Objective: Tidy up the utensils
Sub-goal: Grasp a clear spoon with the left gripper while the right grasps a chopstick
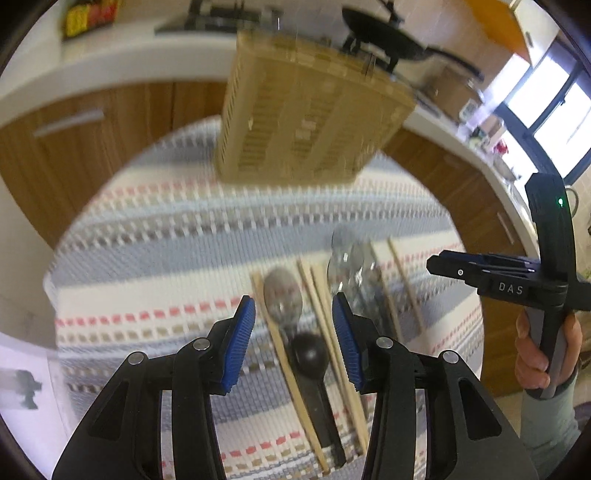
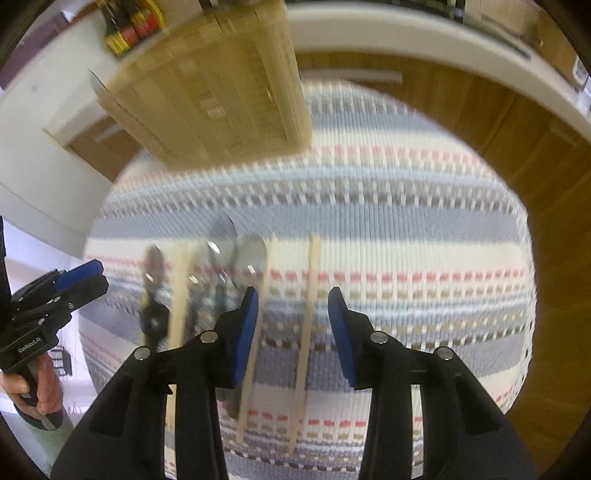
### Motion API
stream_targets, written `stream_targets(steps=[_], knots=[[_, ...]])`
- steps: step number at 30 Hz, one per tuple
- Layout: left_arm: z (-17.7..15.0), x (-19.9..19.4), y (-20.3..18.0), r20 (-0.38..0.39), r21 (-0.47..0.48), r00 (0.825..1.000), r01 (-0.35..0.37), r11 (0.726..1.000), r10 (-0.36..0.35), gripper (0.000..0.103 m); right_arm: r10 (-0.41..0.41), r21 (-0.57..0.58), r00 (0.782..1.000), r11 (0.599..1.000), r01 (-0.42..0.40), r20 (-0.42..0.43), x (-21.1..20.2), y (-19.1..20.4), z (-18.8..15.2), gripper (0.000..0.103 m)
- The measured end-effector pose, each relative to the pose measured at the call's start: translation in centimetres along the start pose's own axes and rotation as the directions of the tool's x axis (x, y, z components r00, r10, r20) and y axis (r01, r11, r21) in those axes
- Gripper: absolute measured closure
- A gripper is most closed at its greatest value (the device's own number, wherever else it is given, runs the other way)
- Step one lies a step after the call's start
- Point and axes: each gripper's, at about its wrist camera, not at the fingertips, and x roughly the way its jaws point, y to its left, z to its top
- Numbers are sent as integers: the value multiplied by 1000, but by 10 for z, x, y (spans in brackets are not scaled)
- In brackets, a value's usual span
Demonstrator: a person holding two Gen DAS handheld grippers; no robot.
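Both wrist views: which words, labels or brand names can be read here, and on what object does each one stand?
"DAS": white letters on the black body of the right gripper, seen in the left wrist view.
"GenRobot.AI": small white print on the body of the left gripper, seen in the right wrist view.
Colourful packages on the counter: print too blurred to read.
Slatted utensil holder: no text.

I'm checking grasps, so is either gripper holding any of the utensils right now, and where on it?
Nothing is held. The left gripper and right gripper both hover open above the utensils, pads clear of them.
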Motion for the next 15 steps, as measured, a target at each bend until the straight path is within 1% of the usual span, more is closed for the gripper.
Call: stream_targets(steps=[1, 2, 4, 9, 13, 15], knots=[[-1, 8, 1, -31, 0, 1000, -2, 1000, 2, 62, -7, 3, 999, 1000, 7, -34, 8, -1, -2, 70], [-1, 12, 1, -46, 1, 999, -3, 1000, 3, 62, -9, 5, 998, 1000, 9, -59, 13, -2, -4, 74], [-1, 22, -1, -70, 2, 997, -15, 1000, 15, 62, -15, 5, 996, 1000, 15, -93, 20, -3, -6, 77], [4, 41, -5, -108, 12, 991, -84, 996, 85, 61, -39, -1, 989, 999, 39, -142, 31, -1, -7, 80], [9, 55, -12, -118, 21, 985, -121, 992, 122, 61, -71, -26, 984, 997, 68, -163, 39, 5, -8, 80], [12, 61, -17, -114, 37, 981, -154, 987, 157, 61, -86, -40, 983, 996, 80, -162, 40, 8, -7, 80]])
